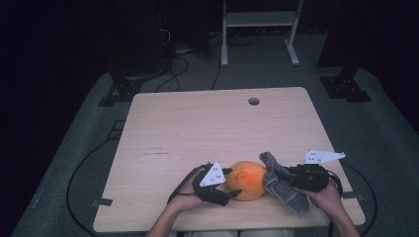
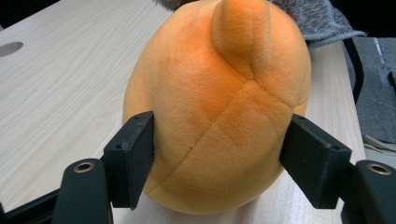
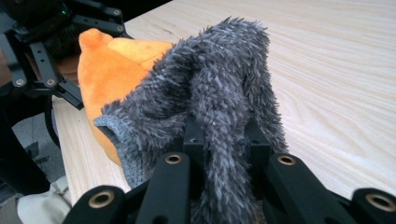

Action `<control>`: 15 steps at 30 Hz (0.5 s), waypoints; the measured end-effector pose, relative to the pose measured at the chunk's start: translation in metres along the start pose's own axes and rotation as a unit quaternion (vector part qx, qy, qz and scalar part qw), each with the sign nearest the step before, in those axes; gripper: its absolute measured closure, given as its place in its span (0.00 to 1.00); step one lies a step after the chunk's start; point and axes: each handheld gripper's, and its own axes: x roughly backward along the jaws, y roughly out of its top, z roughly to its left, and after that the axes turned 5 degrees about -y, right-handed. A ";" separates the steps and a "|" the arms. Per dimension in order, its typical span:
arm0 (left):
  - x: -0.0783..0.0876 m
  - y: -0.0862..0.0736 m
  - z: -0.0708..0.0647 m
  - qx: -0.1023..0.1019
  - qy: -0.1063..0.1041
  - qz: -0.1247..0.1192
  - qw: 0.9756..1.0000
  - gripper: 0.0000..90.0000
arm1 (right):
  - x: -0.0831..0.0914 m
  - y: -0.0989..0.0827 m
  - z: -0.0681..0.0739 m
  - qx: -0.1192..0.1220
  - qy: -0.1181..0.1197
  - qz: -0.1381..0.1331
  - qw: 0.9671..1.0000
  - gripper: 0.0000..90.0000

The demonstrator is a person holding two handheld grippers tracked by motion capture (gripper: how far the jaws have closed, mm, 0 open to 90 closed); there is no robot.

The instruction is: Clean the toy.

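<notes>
My left gripper (image 2: 217, 163) bracketed the orange plush toy (image 2: 219, 107) between its jaws, pads touching its sides, while my right gripper (image 3: 224, 140) clamped the grey fuzzy sock (image 3: 219, 93) just beside it.

Both forearms enter from the table's near edge. Left gripper (image 1: 231, 181) sits low near that edge, pointing right, jaws apart with both pads against the orange plush toy (image 2: 219, 107), straddling it. Right gripper (image 1: 276, 174) near the near right corner points left, jaws clamped tight on the grey fuzzy sock (image 3: 219, 116).
</notes>
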 end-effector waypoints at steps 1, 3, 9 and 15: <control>0.000 0.000 0.000 0.001 -0.001 -0.001 1.000 0.32 | 0.001 0.002 0.003 0.005 0.008 -0.007 1.000 0.84; 0.000 0.000 0.001 -0.002 -0.002 0.002 1.000 0.32 | -0.001 0.006 0.009 0.016 0.010 -0.013 1.000 0.84; 0.002 -0.002 0.003 0.004 0.001 0.006 1.000 0.31 | -0.006 -0.002 0.000 0.005 -0.008 0.013 1.000 0.84; 0.003 -0.005 0.005 0.009 -0.002 0.007 1.000 0.30 | -0.006 0.006 0.012 0.023 0.012 -0.012 1.000 0.84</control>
